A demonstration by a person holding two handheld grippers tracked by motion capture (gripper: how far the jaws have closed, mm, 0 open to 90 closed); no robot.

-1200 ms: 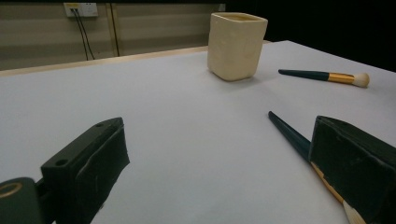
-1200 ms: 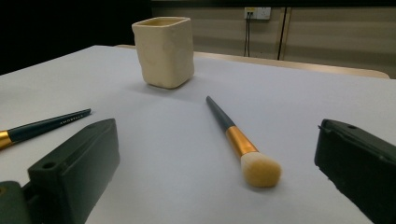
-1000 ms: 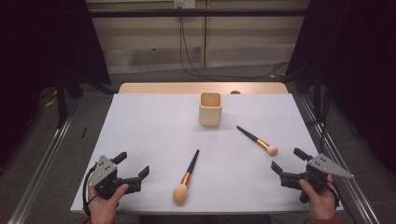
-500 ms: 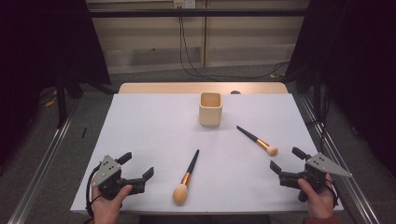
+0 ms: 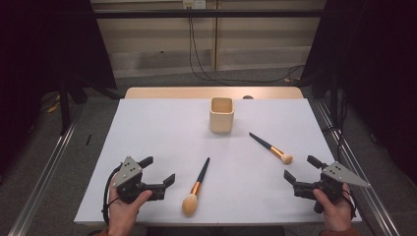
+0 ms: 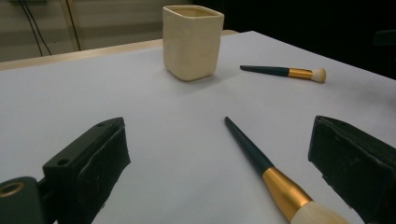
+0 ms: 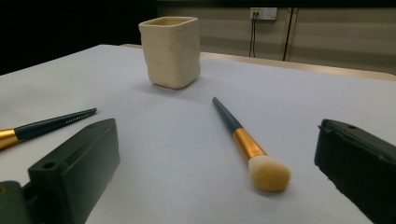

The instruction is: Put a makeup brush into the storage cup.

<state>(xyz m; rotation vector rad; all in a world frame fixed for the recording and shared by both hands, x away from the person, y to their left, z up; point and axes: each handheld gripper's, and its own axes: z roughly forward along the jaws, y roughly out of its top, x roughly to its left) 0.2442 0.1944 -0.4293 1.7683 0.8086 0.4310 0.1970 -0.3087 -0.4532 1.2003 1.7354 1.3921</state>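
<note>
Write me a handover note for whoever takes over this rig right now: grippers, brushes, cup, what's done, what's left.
Left gripper: open, empty, low over the white table cover, beside the larger dark-handled, gold-ferruled makeup brush.
Right gripper: open, empty, near the smaller matching brush.
Cream square ceramic cup: upright, mid-table, nothing seen sticking out of it.
Done: nothing; both brushes lie flat.
Left: probably grasp each brush and stand it in the cup.

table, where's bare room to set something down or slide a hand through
The far left of the table, left of the cup, is bare. So is the strip between the two brushes. The near edge is tighter: the left hand-held gripper sits beside the larger brush, the right hand-held gripper near the smaller.
</note>
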